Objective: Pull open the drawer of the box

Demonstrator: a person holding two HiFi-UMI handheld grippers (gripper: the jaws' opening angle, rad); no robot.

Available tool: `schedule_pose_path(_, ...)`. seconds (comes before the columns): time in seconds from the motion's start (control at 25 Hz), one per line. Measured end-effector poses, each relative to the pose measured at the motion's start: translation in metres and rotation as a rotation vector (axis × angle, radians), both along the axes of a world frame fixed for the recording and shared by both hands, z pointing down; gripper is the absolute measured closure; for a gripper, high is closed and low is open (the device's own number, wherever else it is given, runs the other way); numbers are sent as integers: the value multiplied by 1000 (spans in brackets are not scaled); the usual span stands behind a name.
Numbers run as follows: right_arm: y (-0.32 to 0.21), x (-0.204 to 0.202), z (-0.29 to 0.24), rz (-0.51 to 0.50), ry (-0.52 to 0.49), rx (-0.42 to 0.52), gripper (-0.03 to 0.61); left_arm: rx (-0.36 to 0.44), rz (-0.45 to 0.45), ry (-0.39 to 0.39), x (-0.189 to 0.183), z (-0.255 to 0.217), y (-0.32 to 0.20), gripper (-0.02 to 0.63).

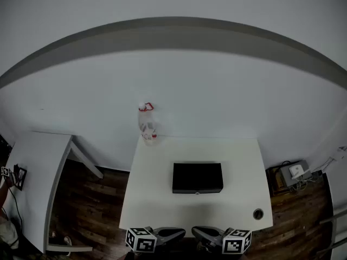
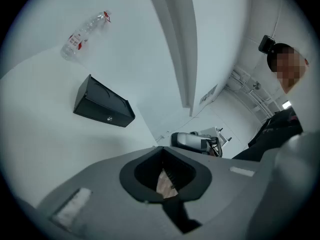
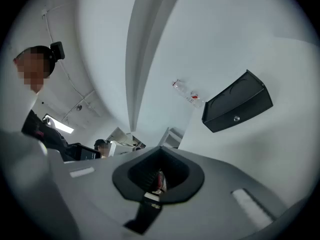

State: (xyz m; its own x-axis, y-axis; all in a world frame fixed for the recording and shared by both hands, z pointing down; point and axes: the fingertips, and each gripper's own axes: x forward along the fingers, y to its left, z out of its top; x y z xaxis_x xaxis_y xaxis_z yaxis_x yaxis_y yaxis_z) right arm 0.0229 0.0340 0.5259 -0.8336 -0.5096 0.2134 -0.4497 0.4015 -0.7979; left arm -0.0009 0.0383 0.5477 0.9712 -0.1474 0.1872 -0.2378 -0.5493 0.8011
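Box (image 1: pixel 198 175): black, drawer (image 1: pixel 198 189) shut, mid tabletop (image 1: pixel 157 199).
Left tool (image 1: pixel 176 234): clenched, empty, at near edge.
Right tool (image 1: pixel 199 233): clenched, empty, beside it.

Ahead of you, a low, matte black rectangular box (image 1: pixel 197 177) lies flat near the middle of the white tabletop (image 1: pixel 157 199). Its long sides run left to right across your head view. Its drawer (image 1: pixel 197 189) is shut, the front panel flush with the body. That front faces you and carries one small round silver knob (image 3: pixel 236 118) at its centre. Your left gripper view shows the box tilted, up and to the left. Your right gripper view shows it up and to the right.
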Motion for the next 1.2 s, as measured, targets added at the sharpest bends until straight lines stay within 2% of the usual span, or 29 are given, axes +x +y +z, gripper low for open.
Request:
schedule_pose_path(0.52, -7, -1, 1, -2, 10, 7, 574, -2, 1, -2, -1, 2, -7, 609)
schedule_pose_path(0.68, -13, 4, 4, 28, 13, -13, 574, -11, 1, -1, -1, 1, -9, 609)
schedule_pose_path(0.8, -22, 16, 24, 81, 91, -54, 560, -9, -6, -8, -5, 2, -16, 609)
schedule_pose_path(0.84, -27, 21, 33, 97, 138, -67, 503, -1, -14, -20, -7, 4, -21, 609)
schedule_pose_path(0.92, -38, 32, 56, 131, 261, -90, 486, 37, -34, -72, -13, 9, -39, 609)
schedule_pose_path(1.04, -66, 50, 91, 201, 453, -125, 479, 146, -62, -226, -25, 22, -84, 609)
schedule_pose_path(1.12, -87, 58, 111, 242, 538, -147, 464, 230, -76, -354, -33, 31, -119, 609)
schedule_pose_path(1.2, -107, 60, 123, 265, 583, -160, 459, 305, -70, -454, -34, 36, -151, 608)
